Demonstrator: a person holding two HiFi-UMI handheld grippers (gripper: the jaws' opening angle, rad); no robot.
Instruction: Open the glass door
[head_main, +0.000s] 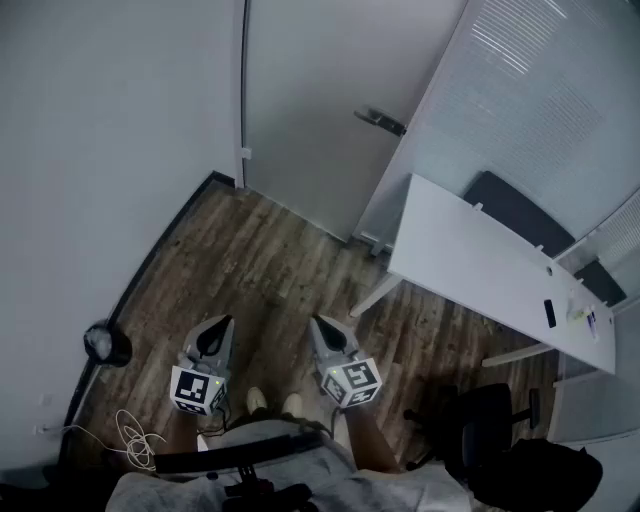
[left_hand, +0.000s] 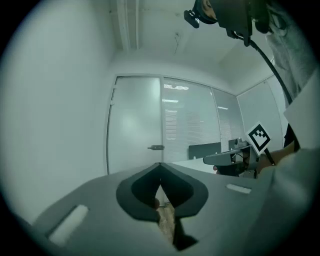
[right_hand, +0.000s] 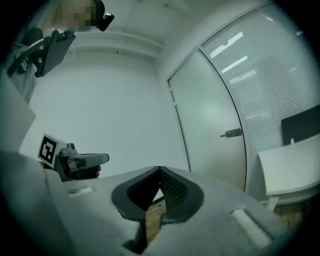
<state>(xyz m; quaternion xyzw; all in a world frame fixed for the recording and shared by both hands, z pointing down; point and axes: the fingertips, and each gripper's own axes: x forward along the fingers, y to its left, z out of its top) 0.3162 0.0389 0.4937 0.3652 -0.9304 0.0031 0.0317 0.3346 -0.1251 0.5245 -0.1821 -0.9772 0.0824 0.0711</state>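
Note:
The frosted glass door (head_main: 305, 110) stands closed at the far end of the room, with a dark lever handle (head_main: 381, 121) on its right side. The door (left_hand: 136, 125) with the handle (left_hand: 156, 147) also shows in the left gripper view, and the door (right_hand: 210, 125) with its handle (right_hand: 231, 133) in the right gripper view. My left gripper (head_main: 216, 329) and right gripper (head_main: 325, 327) are held side by side low in the head view, well short of the door, both pointing toward it. Both have their jaws together with nothing between them.
A white table (head_main: 480, 265) stands at the right against a glass partition with blinds (head_main: 540, 90). A black office chair (head_main: 490, 420) is at the lower right. A white wall (head_main: 100, 150) runs along the left, with a dark round object (head_main: 105, 345) and loose cables (head_main: 135, 435) at its foot.

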